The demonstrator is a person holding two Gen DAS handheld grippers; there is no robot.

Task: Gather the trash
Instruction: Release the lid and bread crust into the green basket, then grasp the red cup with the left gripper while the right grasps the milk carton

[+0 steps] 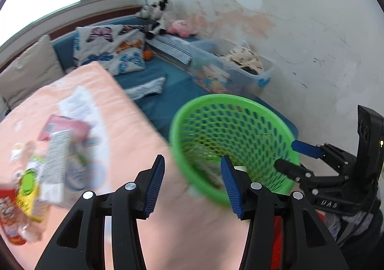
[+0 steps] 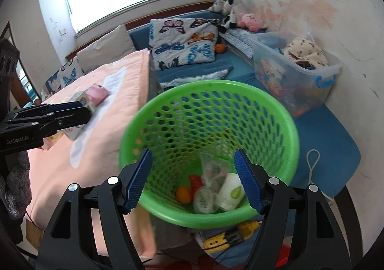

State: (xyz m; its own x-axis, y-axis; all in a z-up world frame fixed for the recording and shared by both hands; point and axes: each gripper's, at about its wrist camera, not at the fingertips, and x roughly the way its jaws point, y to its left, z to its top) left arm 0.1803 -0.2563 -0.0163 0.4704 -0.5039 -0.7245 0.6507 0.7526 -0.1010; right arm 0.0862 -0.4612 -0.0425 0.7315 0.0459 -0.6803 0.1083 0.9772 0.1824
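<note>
Beside the peach-covered table (image 1: pixel 120 111), the green basket (image 2: pixel 216 82) sat just off the table's corner, already holding a white cup (image 2: pixel 230 193), a small orange ball (image 2: pixel 183 194) and crumpled wrappers. The left gripper (image 1: pixel 192 158) hung over the cloth near the basket's rim with its fingers released and nothing between them, which suggested a piece had been dropped in and the step in hand was the return for more. The right gripper (image 2: pixel 193 151) stood apart-fingered at the basket's near side. From the left wrist view the mesh wall seemed to lie between its fingers, yet the pads did not look pressed on it.

The remaining trash (image 1: pixel 55 150), cartons and wrappers in a blurred heap, lay on the cloth to the left, well apart from the basket. The next move would probably call for swinging the left gripper over to that heap and closing on one piece. The cloth between offered open room. The table's edge, the basket's rim and the clear storage bin (image 2: pixel 300 73) beyond were the edges to mind.
</note>
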